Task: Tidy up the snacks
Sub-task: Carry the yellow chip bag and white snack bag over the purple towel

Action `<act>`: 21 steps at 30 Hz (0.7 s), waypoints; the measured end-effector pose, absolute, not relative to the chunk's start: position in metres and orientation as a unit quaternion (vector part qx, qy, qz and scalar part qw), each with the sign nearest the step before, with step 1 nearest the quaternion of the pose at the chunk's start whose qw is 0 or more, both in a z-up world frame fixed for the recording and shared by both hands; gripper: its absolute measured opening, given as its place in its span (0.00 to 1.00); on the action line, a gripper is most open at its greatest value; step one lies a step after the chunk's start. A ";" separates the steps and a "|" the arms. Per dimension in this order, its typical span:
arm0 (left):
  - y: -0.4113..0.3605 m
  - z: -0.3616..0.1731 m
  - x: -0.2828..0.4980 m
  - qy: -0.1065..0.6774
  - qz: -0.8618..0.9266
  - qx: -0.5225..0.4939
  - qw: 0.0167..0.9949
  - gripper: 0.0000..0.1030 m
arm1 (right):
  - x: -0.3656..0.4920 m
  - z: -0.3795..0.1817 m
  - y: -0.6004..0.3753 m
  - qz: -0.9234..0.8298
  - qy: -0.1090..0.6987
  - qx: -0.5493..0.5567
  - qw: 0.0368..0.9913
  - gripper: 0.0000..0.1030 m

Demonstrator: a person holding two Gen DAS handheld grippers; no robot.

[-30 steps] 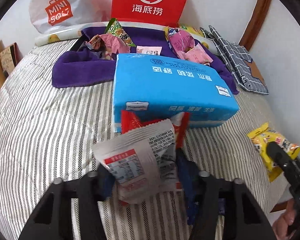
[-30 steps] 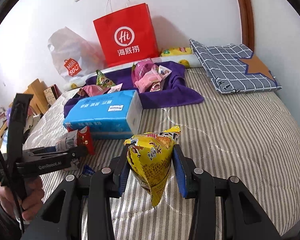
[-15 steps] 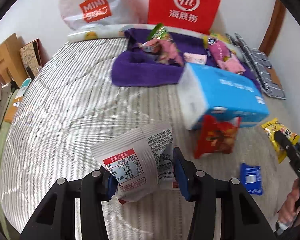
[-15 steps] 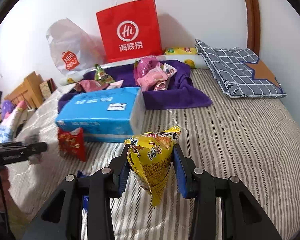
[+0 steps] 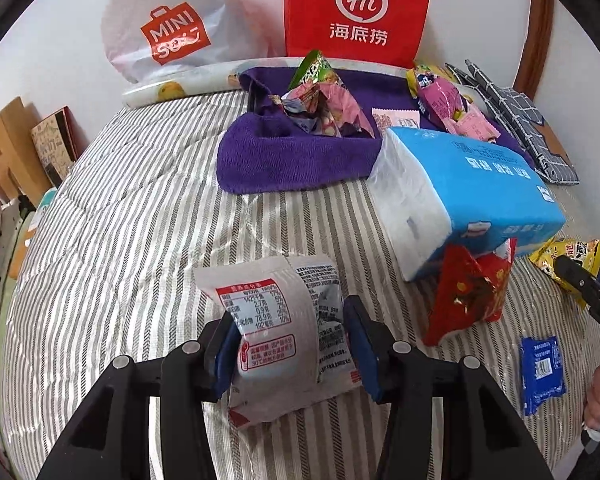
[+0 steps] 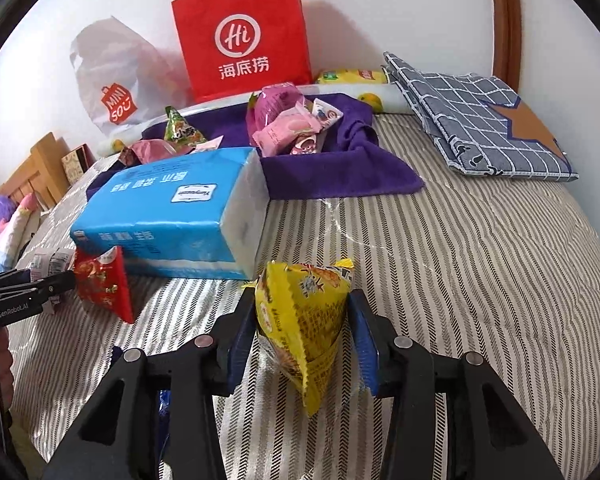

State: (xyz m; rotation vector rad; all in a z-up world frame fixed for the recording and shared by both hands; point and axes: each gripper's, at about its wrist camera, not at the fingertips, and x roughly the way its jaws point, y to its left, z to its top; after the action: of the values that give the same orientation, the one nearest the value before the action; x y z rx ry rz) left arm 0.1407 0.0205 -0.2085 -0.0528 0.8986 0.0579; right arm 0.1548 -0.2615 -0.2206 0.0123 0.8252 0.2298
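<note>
Left jaws: left gripper (image 5: 288, 344) clenched on a grey-white snack packet (image 5: 284, 320), held above the striped bed (image 5: 140, 208) near its front edge.
Bed, left to middle: red snack packet (image 5: 470, 292) leans on the blue tissue pack (image 5: 468, 196); small blue sachet (image 5: 540, 372) lies loose beside it, toward the front edge.
Far edge of bed: purple towel (image 6: 340, 172) already carries two heaps, green and pink packets (image 5: 320, 104) on the left, pink packets (image 6: 288, 120) on the right.
Right jaws: right gripper (image 6: 304, 340) has just been opening, yellow snack packet (image 6: 304, 312) between the pads; grip looks slack.
Progress: roughly midway by my judgement; two packets in hand, red packet and sachet unsorted.
Hidden: yellow packet's landing spot and whether its tail touches the bed cannot be told; the left view's edge cuts off the right gripper; contents of the bags at the wall are unseen.
</note>
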 end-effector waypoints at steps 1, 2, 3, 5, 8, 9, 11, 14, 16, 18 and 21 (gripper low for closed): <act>0.021 -0.209 0.142 0.433 0.028 -0.025 0.901 0.46 | 0.156 -0.222 -0.260 0.107 0.405 0.002 0.908 0.43; 0.023 -0.209 0.143 0.430 0.027 -0.025 0.902 0.46 | 0.157 -0.223 -0.260 0.106 0.408 -0.001 0.907 0.43; 0.023 -0.210 0.144 0.429 0.027 -0.026 0.903 0.46 | 0.157 -0.223 -0.259 0.105 0.408 -0.003 0.907 0.43; 0.024 -0.210 0.144 0.422 0.028 -0.023 0.906 0.46 | 0.156 -0.223 -0.257 0.102 0.407 -0.013 0.908 0.44; 0.024 -0.211 0.145 0.419 0.028 -0.020 0.907 0.47 | 0.157 -0.224 -0.256 0.104 0.414 -0.017 0.904 0.44; 0.023 -0.211 0.144 0.419 0.028 -0.021 0.907 0.47 | 0.159 -0.225 -0.257 0.106 0.418 -0.013 0.902 0.44; 0.023 -0.210 0.144 0.419 0.026 -0.022 0.907 0.47 | 0.161 -0.225 -0.261 0.102 0.421 -0.004 0.901 0.44; 0.023 -0.210 0.144 0.420 0.019 -0.025 0.907 0.50 | 0.162 -0.226 -0.267 0.095 0.424 0.011 0.901 0.44; 0.024 -0.210 0.144 0.420 0.006 -0.031 0.907 0.58 | 0.162 -0.226 -0.266 0.095 0.425 0.011 0.900 0.44; 0.022 -0.211 0.145 0.422 0.003 -0.028 0.906 0.60 | 0.162 -0.226 -0.263 0.092 0.425 0.002 0.901 0.45; 0.017 -0.211 0.146 0.424 0.006 -0.016 0.905 0.62 | 0.162 -0.226 -0.259 0.089 0.427 -0.013 0.900 0.46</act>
State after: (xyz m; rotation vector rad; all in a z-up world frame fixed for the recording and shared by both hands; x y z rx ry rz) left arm 0.1458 0.0173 -0.2110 -0.0339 0.8767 0.0132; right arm 0.1621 -0.2595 -0.2260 -0.0268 0.8837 0.1851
